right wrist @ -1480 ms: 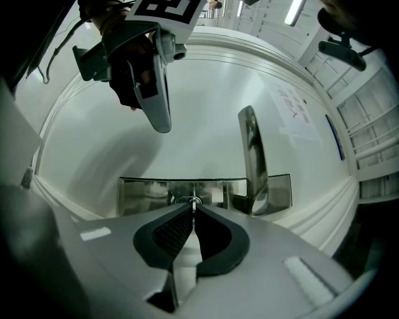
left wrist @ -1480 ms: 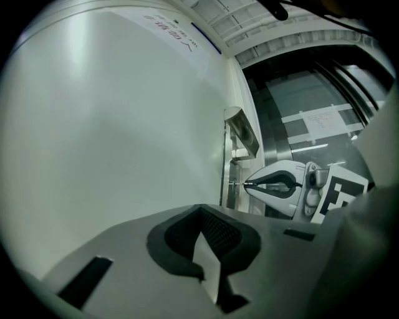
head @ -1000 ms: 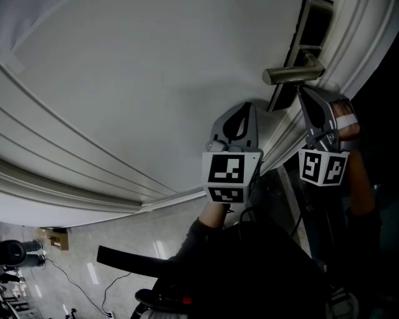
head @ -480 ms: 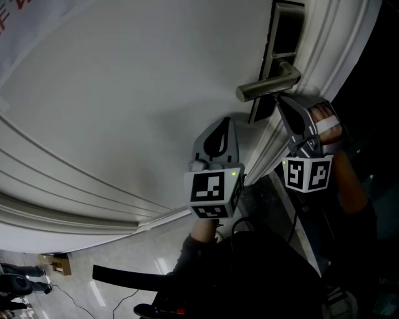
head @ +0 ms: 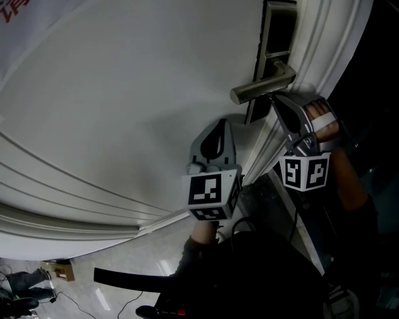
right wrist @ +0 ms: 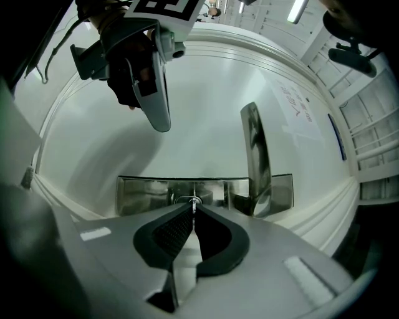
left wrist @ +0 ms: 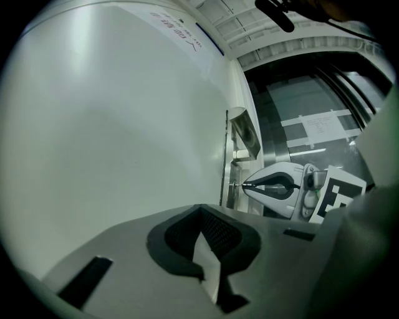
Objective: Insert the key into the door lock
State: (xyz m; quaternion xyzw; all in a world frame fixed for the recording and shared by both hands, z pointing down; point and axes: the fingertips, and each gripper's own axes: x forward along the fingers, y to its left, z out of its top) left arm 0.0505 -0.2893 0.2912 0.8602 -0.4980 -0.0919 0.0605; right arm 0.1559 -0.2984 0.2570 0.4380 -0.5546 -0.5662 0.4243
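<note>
Steel key (right wrist: 194,202), pinched in the right gripper (right wrist: 194,210), meets the lock (right wrist: 181,199) just ahead; we judge insertion barely begun (depth unclear). Left gripper (left wrist: 201,213) pressed together, empty.

I'm standing indoors, in what is looking like a hallway of an office or public building rather than a home. I'm facing a tall white door (head: 124,93) with moulded trim, a brushed-metal lever handle (head: 262,87) and a steel lock plate (right wrist: 187,193). A printed notice (right wrist: 298,103) is hanging on it. A cardboard box (head: 61,270) is sitting on the glossy pale floor (head: 143,246). Beside the door, a glass partition (left wrist: 299,99) is carrying a paper sheet (left wrist: 319,128). Tube lights (right wrist: 299,9) are glowing overhead.
</note>
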